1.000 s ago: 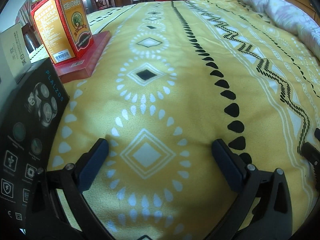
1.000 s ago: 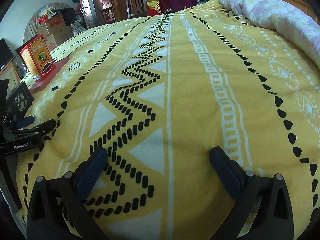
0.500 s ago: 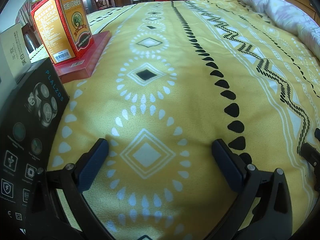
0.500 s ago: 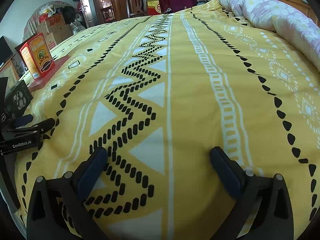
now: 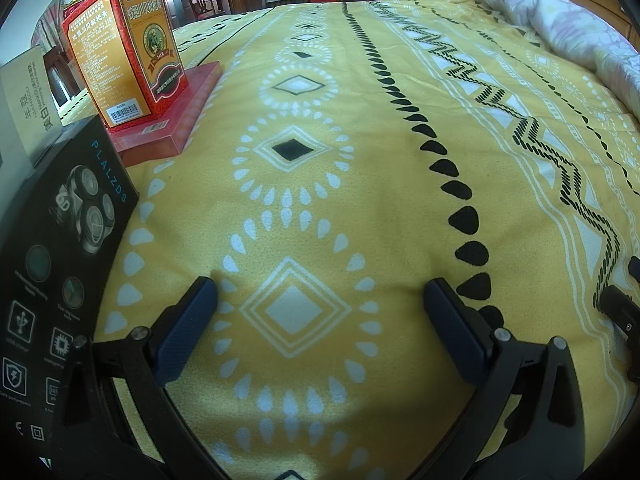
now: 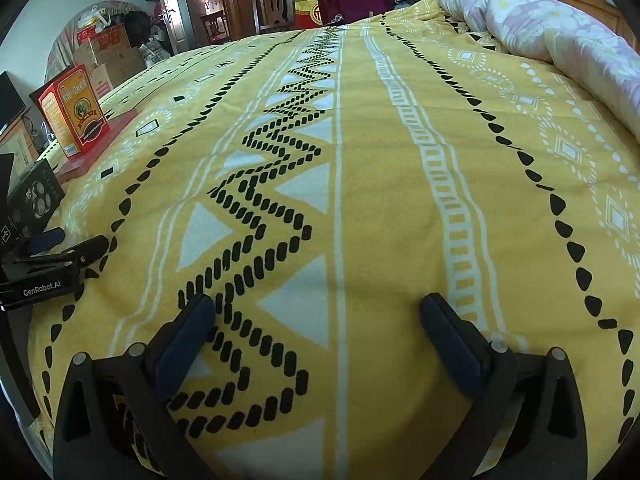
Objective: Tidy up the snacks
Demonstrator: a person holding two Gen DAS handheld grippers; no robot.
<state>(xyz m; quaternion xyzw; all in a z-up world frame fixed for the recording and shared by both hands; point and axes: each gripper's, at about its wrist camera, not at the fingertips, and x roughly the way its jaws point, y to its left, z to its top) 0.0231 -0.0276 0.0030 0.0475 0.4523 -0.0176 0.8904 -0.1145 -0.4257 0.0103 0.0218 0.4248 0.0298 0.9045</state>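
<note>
Both tools rest low over the yellow patterned bedspread, and nothing is in hand. The left gripper has its jaws spread wide with only cloth between them; the right gripper is just as wide open and just as empty.

The snacks sit at the far left: an orange-and-red carton stands upright on a flat red box, with a black shaver box nearer, just beside the left gripper's left finger, and a pale card box behind it.

Judging from this, the main risk is the tall carton. It stands on a box that itself lies on soft bedding, so a nudge from one finger, or a pinch high on its body, could tip it over or slide it off the red box. The shaver box is close enough to the left finger that a sideways swing could knock it.

The left view gives the carton's barcode and the red box's edge close up. The right view alone shows the left gripper's body from the side at the near left, the cardboard cartons beyond the bed, and the pink quilt bunched at the far right, and it shows the wide middle of the bed
</note>
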